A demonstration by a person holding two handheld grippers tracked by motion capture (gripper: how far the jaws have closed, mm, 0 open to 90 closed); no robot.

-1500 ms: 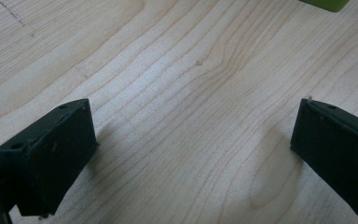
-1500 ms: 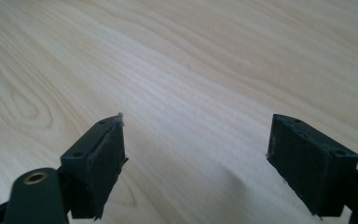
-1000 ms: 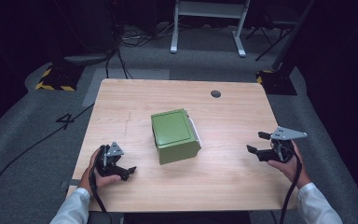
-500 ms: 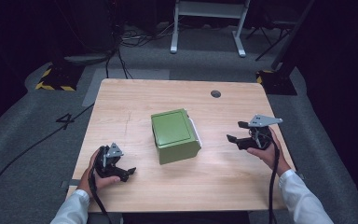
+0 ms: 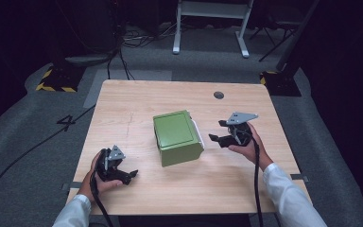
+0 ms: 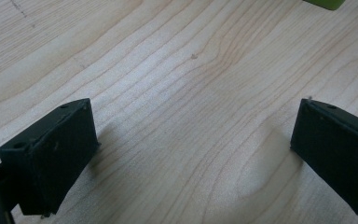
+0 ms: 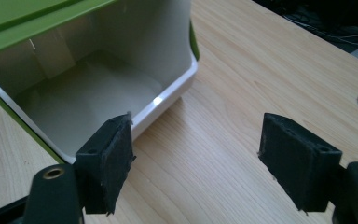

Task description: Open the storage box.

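Right tool (image 5: 221, 133) hovering with jaws spread wide, gripping nothing, held in the right hand (image 5: 246, 144) just to the right of the green box (image 5: 177, 136). Pointing toward that box's open white side; in the right gripper view the pale, bare interior (image 7: 88, 93) facing the tool (image 7: 200, 168), one jaw lying in front of the white rim, contact impossible to judge. Box lying on its side near the middle of the wooden tabletop (image 5: 137, 106), green panel turned upward.

Left tool (image 5: 125, 174) resting low near the front left corner of the tabletop, cradled in the left hand (image 5: 99, 175), jaws likewise standing wide apart and gripping nothing; bare wood grain lying between them in the left gripper view (image 6: 193, 158), a sliver of the green box (image 6: 326, 3) peeking in at the top edge. Sitting well apart from the box.

Round dark cable hole (image 5: 219, 95) sitting near the far edge of the tabletop.
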